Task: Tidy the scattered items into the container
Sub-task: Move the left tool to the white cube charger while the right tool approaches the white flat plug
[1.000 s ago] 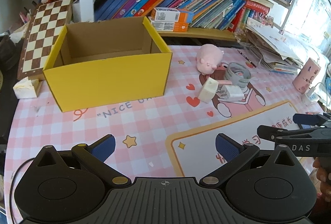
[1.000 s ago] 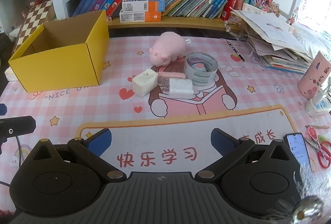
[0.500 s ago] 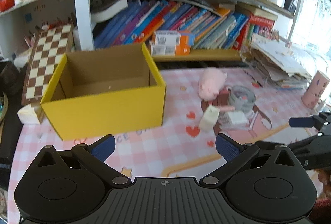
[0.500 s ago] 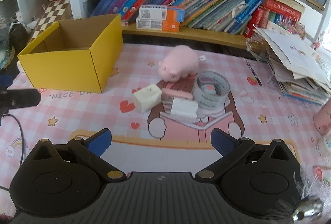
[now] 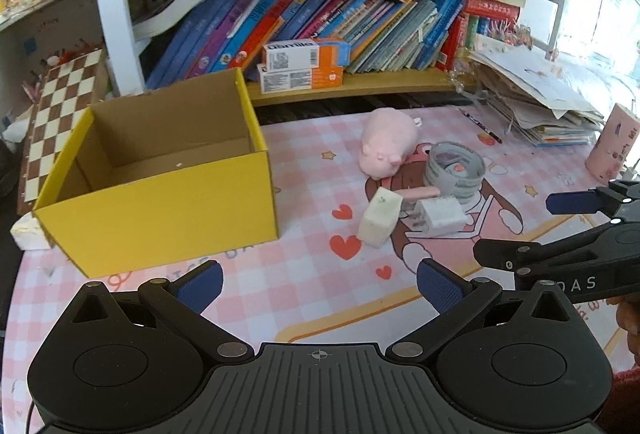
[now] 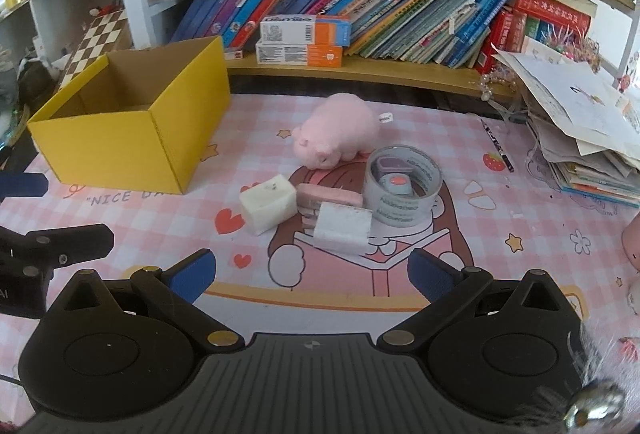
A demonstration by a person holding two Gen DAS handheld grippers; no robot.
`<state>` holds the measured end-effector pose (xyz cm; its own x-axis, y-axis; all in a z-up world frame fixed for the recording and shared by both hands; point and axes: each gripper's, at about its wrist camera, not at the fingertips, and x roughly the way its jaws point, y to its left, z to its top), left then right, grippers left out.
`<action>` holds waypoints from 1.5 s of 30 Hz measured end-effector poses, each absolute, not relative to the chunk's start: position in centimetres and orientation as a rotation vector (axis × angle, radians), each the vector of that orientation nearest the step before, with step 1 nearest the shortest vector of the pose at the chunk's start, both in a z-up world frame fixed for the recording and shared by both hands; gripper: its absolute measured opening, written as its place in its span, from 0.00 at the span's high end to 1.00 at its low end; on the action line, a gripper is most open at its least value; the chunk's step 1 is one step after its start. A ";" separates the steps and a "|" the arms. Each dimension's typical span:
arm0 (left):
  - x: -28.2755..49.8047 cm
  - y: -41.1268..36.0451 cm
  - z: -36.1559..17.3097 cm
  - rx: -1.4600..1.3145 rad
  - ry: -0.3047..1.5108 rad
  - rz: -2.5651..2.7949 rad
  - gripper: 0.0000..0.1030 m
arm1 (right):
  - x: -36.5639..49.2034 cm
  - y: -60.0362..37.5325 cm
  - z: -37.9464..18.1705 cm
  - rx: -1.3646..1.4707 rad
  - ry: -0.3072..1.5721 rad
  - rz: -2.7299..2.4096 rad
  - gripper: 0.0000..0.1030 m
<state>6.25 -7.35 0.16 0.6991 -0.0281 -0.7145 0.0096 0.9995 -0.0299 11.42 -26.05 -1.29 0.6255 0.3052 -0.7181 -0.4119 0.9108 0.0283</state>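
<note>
Now both grippers hover wide open over the pink mat, holding nothing.

Left gripper (image 5: 319, 284) and right gripper (image 6: 312, 276) have their jaws spread. A yellow box (image 6: 120, 137) stands open at the left; beside it cluster a pink plush pig (image 6: 338, 135), tape roll (image 6: 404, 185), cream block (image 6: 269, 202), pink eraser (image 6: 330, 195) and white charger (image 6: 343, 226).

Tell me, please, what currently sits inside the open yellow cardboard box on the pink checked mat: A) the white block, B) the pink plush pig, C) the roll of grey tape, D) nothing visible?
D: the open yellow cardboard box shows only bare brown floor and walls, while the pink plush pig, the roll of grey tape and the white block all lie on the mat outside it.
</note>
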 end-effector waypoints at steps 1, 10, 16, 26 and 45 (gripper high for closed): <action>6.6 -7.4 0.1 -0.027 0.796 -0.023 0.00 | 11.6 -26.2 -1.4 -0.138 0.794 0.414 0.00; 10.0 -8.2 -1.7 0.003 0.835 -0.031 0.01 | 13.9 -26.8 -2.7 -0.118 0.814 0.409 0.03; 11.6 -9.1 -2.7 0.023 0.849 -0.070 0.04 | 15.4 -26.9 -4.1 -0.101 0.853 0.423 0.17; 13.5 -9.5 -4.1 0.022 0.873 -0.076 0.09 | 17.3 -26.9 -5.8 -0.117 0.884 0.389 0.20; 17.2 -10.9 -7.1 0.054 0.916 -0.144 0.39 | 19.5 -27.5 -7.9 -0.060 0.947 0.395 0.35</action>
